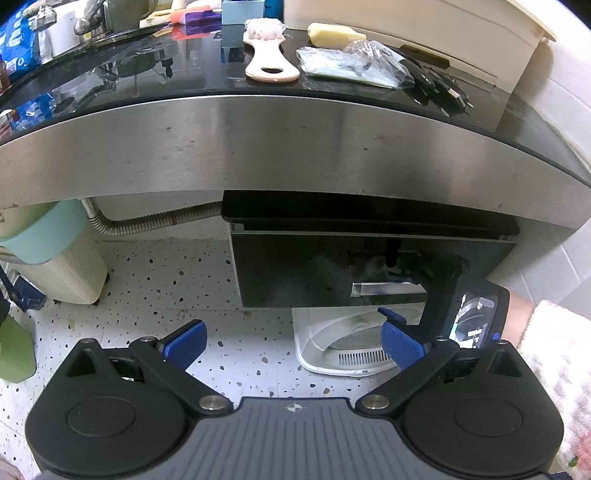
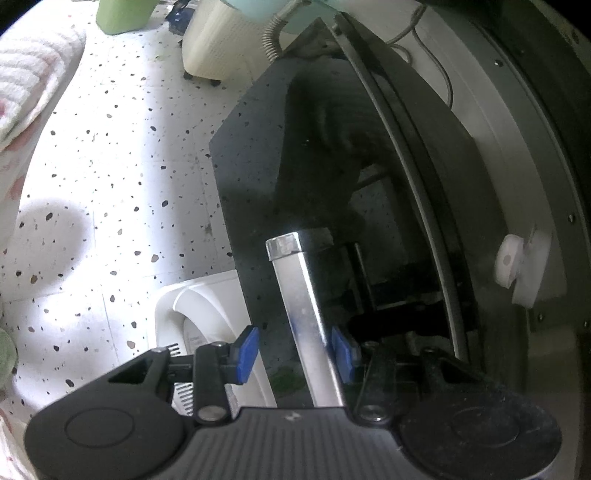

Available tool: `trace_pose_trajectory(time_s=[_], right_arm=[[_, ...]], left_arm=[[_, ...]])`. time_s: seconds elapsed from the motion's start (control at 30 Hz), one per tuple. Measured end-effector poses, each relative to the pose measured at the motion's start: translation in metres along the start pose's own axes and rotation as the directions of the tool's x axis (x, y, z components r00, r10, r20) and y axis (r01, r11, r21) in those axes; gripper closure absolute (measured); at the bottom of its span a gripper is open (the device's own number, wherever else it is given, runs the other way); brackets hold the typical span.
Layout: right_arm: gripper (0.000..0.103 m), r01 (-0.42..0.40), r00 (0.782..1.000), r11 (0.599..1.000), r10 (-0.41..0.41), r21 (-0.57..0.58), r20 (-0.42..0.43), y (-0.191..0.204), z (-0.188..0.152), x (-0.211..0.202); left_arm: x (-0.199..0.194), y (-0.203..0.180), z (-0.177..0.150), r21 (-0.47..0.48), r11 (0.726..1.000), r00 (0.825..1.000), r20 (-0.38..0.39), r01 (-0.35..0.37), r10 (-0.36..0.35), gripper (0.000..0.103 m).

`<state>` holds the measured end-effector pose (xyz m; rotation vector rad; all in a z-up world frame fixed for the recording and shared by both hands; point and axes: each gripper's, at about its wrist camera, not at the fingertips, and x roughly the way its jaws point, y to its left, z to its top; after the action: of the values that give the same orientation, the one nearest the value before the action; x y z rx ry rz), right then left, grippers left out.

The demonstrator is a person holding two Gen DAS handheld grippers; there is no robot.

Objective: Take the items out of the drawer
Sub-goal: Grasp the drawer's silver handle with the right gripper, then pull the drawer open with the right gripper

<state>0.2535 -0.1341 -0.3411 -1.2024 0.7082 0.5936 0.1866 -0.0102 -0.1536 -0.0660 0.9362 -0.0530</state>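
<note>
A black glossy drawer [image 1: 314, 269] hangs under the steel-edged counter [image 1: 277, 140], nearly closed, with a silver bar handle [image 1: 388, 288]. My left gripper [image 1: 291, 339] is open and empty, held back in front of the drawer above the floor. In the right wrist view my right gripper [image 2: 295, 352] straddles the silver handle [image 2: 303, 317], blue pads [image 2: 246, 352] on either side with a small gap, not clamped. On the counter lie a wooden brush [image 1: 264, 55], a plastic bag [image 1: 354, 66], a yellow piece [image 1: 332, 34] and black cables [image 1: 439, 88].
Speckled white floor [image 1: 166, 288]. A cream and teal bin [image 1: 55, 258] stands at left with a metal hose [image 1: 147, 223]. A white plastic appliance [image 1: 340, 350] sits on the floor under the drawer. A white box [image 1: 443, 33] is on the counter at right.
</note>
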Motion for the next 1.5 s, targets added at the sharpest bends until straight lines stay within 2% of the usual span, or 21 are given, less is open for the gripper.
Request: trace_pose_trajectory(time_s=[0.47, 0.5, 0.57, 0.6, 0.67, 0.8, 1.5], right_arm=[[0.06, -0.023, 1.0, 0.999, 0.023, -0.039, 0.007, 0.02, -0.003, -0.018], [0.062, -0.021, 1.0, 0.998, 0.022, -0.052, 0.008, 0.024, -0.004, -0.021], [0.08, 0.019, 1.0, 0.996, -0.017, -0.089, 0.016, 0.033, -0.007, -0.026], [0.082, 0.038, 0.999, 0.994, -0.036, -0.101, 0.021, 0.037, -0.008, -0.029], [0.081, 0.022, 0.999, 0.997, -0.02, -0.072, 0.032, 0.039, -0.01, -0.035], [0.082, 0.041, 0.998, 0.995, -0.036, -0.091, 0.051, 0.05, -0.014, -0.043], [0.082, 0.004, 0.998, 0.996, 0.002, -0.089, 0.068, 0.085, -0.029, -0.082]], left_arm=[[-0.003, 0.003, -0.001, -0.01, 1.0, 1.0, 0.003, 0.017, -0.017, 0.001], [-0.003, 0.003, -0.001, -0.01, 1.0, 1.0, 0.003, 0.019, -0.019, 0.001], [-0.004, 0.002, -0.003, -0.005, 1.0, 1.0, 0.002, 0.023, -0.023, 0.001], [-0.004, 0.002, -0.005, -0.002, 1.0, 1.0, 0.002, 0.024, -0.024, 0.001], [-0.004, 0.001, -0.007, 0.002, 1.0, 1.0, 0.0, 0.023, -0.023, 0.001], [-0.006, 0.001, -0.013, 0.01, 1.0, 1.0, -0.008, 0.027, -0.027, 0.001], [-0.021, 0.008, -0.028, 0.03, 0.999, 0.999, -0.011, 0.043, -0.042, 0.001]])
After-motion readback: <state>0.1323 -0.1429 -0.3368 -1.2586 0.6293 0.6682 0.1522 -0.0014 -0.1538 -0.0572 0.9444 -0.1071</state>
